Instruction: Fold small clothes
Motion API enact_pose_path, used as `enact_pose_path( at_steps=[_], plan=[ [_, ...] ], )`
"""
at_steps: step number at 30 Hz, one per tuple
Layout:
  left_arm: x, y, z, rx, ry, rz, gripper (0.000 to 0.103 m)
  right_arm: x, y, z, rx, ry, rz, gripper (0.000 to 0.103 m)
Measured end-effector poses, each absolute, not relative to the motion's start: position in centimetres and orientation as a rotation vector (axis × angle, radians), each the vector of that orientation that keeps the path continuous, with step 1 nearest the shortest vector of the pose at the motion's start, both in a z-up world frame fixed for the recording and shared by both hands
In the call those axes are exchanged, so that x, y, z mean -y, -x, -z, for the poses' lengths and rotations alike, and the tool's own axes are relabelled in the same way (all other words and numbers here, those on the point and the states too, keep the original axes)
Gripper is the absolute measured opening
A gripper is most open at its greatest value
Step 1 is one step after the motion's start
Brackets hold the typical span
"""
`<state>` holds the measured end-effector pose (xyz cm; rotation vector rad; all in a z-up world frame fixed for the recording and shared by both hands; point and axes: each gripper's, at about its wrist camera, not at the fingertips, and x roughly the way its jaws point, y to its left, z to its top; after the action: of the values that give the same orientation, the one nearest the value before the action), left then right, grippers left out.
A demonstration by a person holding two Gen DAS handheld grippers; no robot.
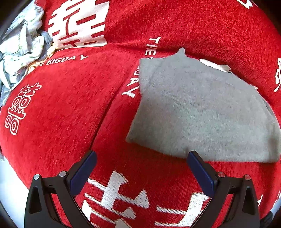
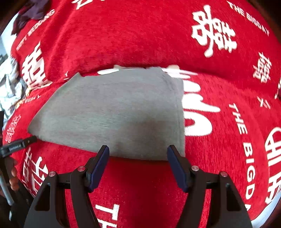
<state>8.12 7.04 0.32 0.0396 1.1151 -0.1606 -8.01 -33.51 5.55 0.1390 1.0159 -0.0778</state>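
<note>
A grey garment (image 1: 196,112) lies folded flat on the red cushion cover (image 1: 70,108); it also shows in the right wrist view (image 2: 114,112). My left gripper (image 1: 142,156) is open and empty, just in front of the garment's near edge toward its left corner. My right gripper (image 2: 138,150) is open and empty, with its fingertips at the garment's near edge by the right corner. The other gripper's black finger (image 2: 19,145) shows at the garment's left corner in the right wrist view.
A heap of white and grey patterned clothes (image 1: 21,47) lies at the far left on the red sofa. The red back cushion (image 2: 140,35) with white lettering rises behind the garment. A dark cloth (image 2: 33,10) sits at the top left.
</note>
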Motion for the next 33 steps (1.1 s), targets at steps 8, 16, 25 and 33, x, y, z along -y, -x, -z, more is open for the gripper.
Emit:
enact_pose_path(
  at_steps=[8, 16, 25, 33],
  plan=[
    [-6.5, -11.6, 0.9, -1.146, 0.018, 0.189, 0.103, 32.4, 7.0, -5.5, -1.031, -0.086, 0.072, 0.072],
    [-6.5, -16.5, 0.6, -1.182, 0.18, 0.212, 0.103, 32.0, 3.5, -4.8, -1.067, -0.05, 0.044, 0.072],
    [-3.1, -21.8, -0.5, -1.175, -0.009, 0.13, 0.103, 34.0, -4.5, -3.4, -1.114, -0.137, 0.042, 0.079],
    [-4.9, -19.7, 0.6, -1.196, 0.041, 0.175, 0.103, 34.4, -3.5, -2.6, -1.112, -0.097, 0.109, 0.079]
  ],
)
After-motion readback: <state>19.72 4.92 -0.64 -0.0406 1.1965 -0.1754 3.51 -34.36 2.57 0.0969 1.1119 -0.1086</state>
